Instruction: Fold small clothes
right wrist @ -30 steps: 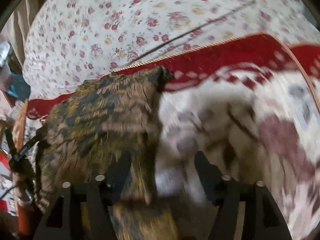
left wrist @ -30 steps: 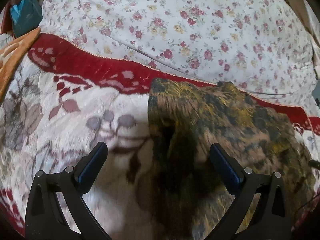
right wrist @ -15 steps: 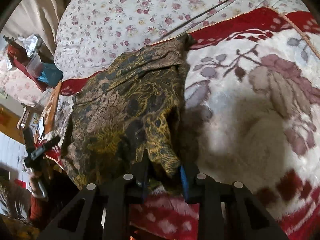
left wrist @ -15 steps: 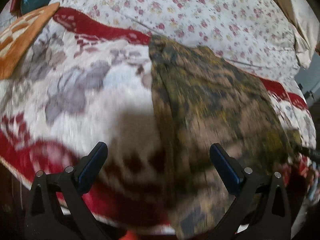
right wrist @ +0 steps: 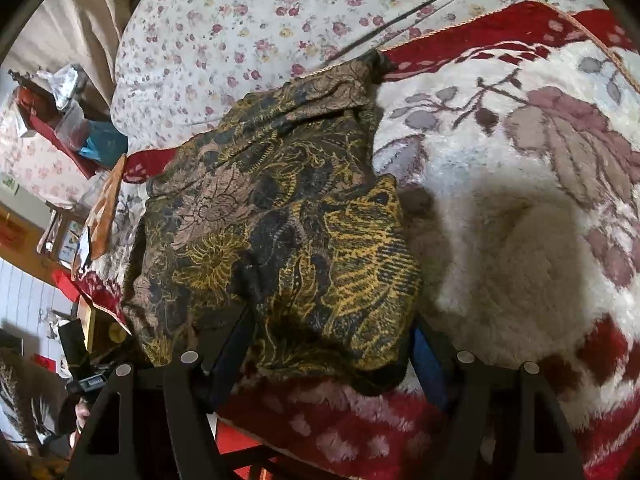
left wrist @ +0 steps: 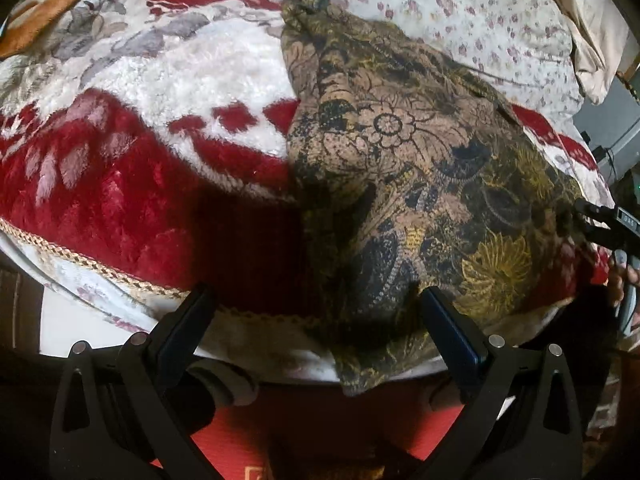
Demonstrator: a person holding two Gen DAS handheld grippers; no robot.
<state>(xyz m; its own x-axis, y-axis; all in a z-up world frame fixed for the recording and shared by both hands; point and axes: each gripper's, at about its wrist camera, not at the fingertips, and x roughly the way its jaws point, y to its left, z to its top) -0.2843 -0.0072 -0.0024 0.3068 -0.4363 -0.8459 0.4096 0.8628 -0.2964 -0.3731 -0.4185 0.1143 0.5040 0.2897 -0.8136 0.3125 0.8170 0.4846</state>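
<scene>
In the left wrist view the left gripper [left wrist: 316,320] stands wide open and holds nothing; the brown, black and gold batik garment [left wrist: 420,168] lies on the plush red and white floral blanket [left wrist: 132,184], its near hem between the fingers and draped over the bed edge. In the right wrist view the right gripper [right wrist: 332,344] has just been opening, its jaws parted, the garment's [right wrist: 288,220] folded near edge between them, unpinched.

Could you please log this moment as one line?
left gripper: open, empty | right gripper: just opened, over batik garment hem | garment on blanket
</scene>
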